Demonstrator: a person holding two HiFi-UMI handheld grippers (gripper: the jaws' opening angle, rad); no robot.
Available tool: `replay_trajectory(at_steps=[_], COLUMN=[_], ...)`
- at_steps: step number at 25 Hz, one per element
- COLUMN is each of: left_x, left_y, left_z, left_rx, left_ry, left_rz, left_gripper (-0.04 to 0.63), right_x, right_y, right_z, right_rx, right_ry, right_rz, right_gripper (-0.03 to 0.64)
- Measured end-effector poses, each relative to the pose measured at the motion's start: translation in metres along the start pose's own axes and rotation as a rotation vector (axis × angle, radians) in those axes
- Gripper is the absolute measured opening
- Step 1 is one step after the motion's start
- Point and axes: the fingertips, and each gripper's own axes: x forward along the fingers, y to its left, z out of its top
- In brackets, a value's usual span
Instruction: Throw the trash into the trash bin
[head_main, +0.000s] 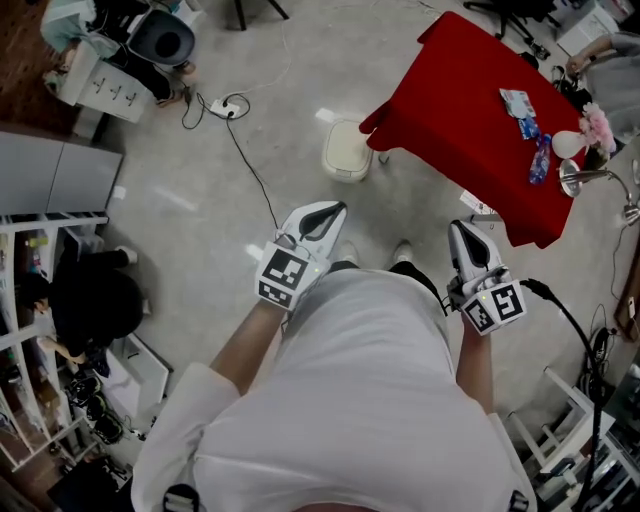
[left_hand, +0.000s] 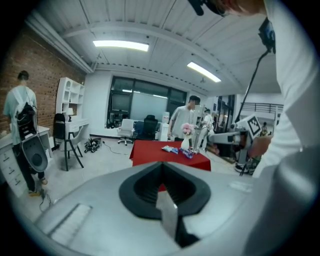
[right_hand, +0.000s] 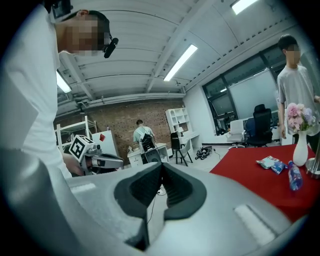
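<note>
In the head view both grippers are held level in front of my body, over bare floor. My left gripper is shut and holds nothing; its jaws meet at the tip. My right gripper is shut and empty too. A cream trash bin stands on the floor ahead, beside the red table. On that table lie a white-blue wrapper and blue trash, also seen as a wrapper and a blue piece. Both grippers are well short of the table.
A vase of pink flowers and a metal lamp stand at the table's far end. A person stands behind the table. A cable with a power strip runs across the floor. Shelves and a seated person are at left.
</note>
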Motion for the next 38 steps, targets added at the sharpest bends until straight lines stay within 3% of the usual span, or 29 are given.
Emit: replay_trajectory(at_steps=[10,19,28,38], left_x=[0.022,0.075,0.153,0.187], left_y=[0.026,0.044,0.056,0.089], left_z=[-0.013,-0.015,0.003,-0.011], left_rx=[-0.061,-0.133,-0.176,-0.189], left_ry=[0.023,0.067,0.05,0.118], left_rz=[0.038,0.133,0.225,0.306], left_gripper=[0.004,0.003,0.003,0.003], right_x=[0.021,0.065,0.101,0.132], right_y=[-0.011,-0.077,-0.141,-0.188], right_z=[-0.007,-0.008,-0.017,-0.023], right_rx=[0.009,0.073,0.0,0.006], right_ry=[0.046,0.11,0.203,0.249], right_rz=[0.037,0.135,0.306,0.346], right_gripper=[0.002,0.002,0.002,0.002])
